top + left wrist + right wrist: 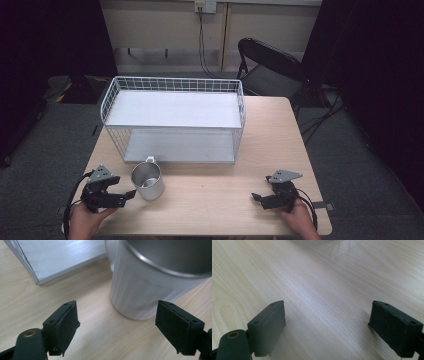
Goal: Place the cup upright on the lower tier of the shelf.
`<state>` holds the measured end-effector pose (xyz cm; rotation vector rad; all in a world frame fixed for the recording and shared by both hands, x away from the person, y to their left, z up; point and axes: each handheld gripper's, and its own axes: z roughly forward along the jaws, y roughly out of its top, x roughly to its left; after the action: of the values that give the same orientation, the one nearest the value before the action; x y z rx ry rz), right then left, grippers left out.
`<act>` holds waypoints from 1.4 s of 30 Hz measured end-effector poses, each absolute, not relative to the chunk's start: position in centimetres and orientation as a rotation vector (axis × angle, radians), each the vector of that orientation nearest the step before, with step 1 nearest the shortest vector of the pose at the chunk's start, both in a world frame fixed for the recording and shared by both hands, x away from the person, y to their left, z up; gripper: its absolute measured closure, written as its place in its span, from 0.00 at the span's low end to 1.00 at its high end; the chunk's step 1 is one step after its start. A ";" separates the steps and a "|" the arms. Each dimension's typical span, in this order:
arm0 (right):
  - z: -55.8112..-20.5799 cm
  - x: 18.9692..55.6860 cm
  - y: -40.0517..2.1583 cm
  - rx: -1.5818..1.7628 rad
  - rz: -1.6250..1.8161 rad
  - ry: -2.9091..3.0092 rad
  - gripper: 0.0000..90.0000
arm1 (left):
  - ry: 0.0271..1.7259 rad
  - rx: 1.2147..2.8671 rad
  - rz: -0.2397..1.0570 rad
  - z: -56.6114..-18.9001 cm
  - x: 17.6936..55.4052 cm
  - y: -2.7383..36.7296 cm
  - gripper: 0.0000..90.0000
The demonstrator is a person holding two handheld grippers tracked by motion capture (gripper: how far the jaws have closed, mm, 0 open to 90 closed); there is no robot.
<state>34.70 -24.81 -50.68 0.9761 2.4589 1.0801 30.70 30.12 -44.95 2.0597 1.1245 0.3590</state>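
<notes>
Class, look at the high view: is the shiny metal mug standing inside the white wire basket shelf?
No. The shiny metal mug stands on the light wooden table, in front of the white wire basket shelf, near the left gripper.

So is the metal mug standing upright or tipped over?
Upright: the metal mug stands on its base on the table, open mouth facing up.

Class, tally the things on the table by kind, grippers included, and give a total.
Metal mug: 1
White wire rack: 1
Grippers: 2, the left gripper and the right gripper
Total: 4
</notes>
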 end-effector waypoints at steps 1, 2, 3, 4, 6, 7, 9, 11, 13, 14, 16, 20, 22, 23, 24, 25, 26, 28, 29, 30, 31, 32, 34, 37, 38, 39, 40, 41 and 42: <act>-50.7 34.7 -24.8 0.976 1.078 2.460 0.14 | 1.120 2.062 0.358 -44.8 30.7 30.0 0.20; -50.7 34.8 -24.8 0.973 1.079 2.460 0.14 | 1.107 2.060 0.366 -44.2 30.5 29.9 0.19; -50.7 34.8 -24.8 0.973 1.079 2.460 0.14 | 1.107 2.060 0.366 -44.2 30.5 29.9 0.19; -50.7 34.9 -24.8 0.973 1.078 2.460 0.14 | 1.102 2.047 0.363 -43.9 30.4 29.8 0.19; -50.7 34.9 -24.8 0.976 1.080 2.459 0.14 | 1.093 2.060 0.380 -43.5 30.3 29.7 0.19; -50.7 34.9 -24.8 0.974 1.079 2.458 0.14 | 1.085 2.062 0.385 -43.3 30.3 29.6 0.19; -50.7 34.9 -24.8 0.976 1.080 2.459 0.14 | 1.088 2.059 0.386 -43.1 30.3 29.6 0.19; -50.7 34.9 -24.8 0.976 1.079 2.459 0.14 | 1.091 2.050 0.384 -42.9 30.2 29.7 0.19; -50.7 34.9 -24.7 0.976 1.082 2.458 0.14 | 1.092 2.041 0.385 -42.7 30.1 29.9 0.19; -50.7 34.9 -24.8 0.976 1.081 2.459 0.14 | 1.096 2.031 0.387 -42.5 30.1 30.0 0.19; -50.7 34.9 -24.7 0.976 1.083 2.458 0.14 | 1.100 2.024 0.390 -42.1 30.0 30.3 0.19; -50.7 35.0 -24.7 0.977 1.081 2.459 0.14 | 1.101 2.014 0.385 -41.7 29.8 30.5 0.19; -50.7 35.1 -24.7 0.973 1.079 2.460 0.14 | 1.099 2.014 0.384 -41.3 29.7 30.6 0.19; -50.7 35.1 -24.7 0.973 1.079 2.460 0.14 | 1.099 2.014 0.384 -41.3 29.7 30.6 0.19; -50.7 35.1 -24.7 0.972 1.080 2.460 0.14 | 1.099 2.009 0.379 -41.2 29.7 30.6 0.19; -50.7 35.2 -24.6 0.971 1.078 2.461 0.14 | 1.098 2.012 0.383 -41.1 29.6 30.6 0.19; -50.7 35.2 -24.6 0.971 1.079 2.460 0.14 | 1.099 2.012 0.381 -41.0 29.6 30.6 0.19; -50.7 35.2 -24.5 0.971 1.079 2.461 0.14 | 1.097 2.015 0.374 -40.9 29.6 30.6 0.19; -50.7 35.3 -24.5 0.971 1.080 2.461 0.14 | 1.099 2.014 0.368 -40.8 29.6 30.6 0.19; -50.7 35.3 -24.5 0.973 1.079 2.461 0.14 | 1.100 2.008 0.367 -40.8 29.6 30.5 0.18; -50.7 35.3 -24.5 0.973 1.079 2.461 0.14 | 1.099 2.009 0.369 -40.6 29.6 30.5 0.18; -50.7 35.3 -24.5 0.973 1.080 2.461 0.14 | 1.100 2.007 0.367 -40.6 29.6 30.5 0.18; -50.7 35.3 -24.5 0.973 1.080 2.461 0.14 | 1.096 1.999 0.366 -40.3 29.7 30.4 0.18; -50.7 35.3 -24.5 0.973 1.080 2.461 0.14 | 1.095 1.987 0.372 -39.9 29.9 30.3 0.18; -50.7 35.3 -24.5 0.973 1.080 2.461 0.14 | 1.096 1.981 0.375 -39.8 30.0 30.3 0.18; -50.7 35.3 -24.5 0.974 1.080 2.462 0.14 | 1.097 1.976 0.379 -39.6 30.0 30.2 0.18; -50.7 35.3 -24.5 0.974 1.079 2.462 0.14 | 1.093 1.980 0.378 -39.5 30.1 30.2 0.18; -50.7 35.3 -24.5 0.974 1.080 2.462 0.14 | 1.089 1.979 0.383 -39.4 30.2 30.1 0.18; -50.7 35.3 -24.5 0.973 1.080 2.461 0.14 | 1.093 1.971 0.378 -39.2 30.4 30.0 0.18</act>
<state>35.26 -24.49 -50.68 0.9729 2.4612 1.0797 30.36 29.98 -39.21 1.9706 1.0934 0.3777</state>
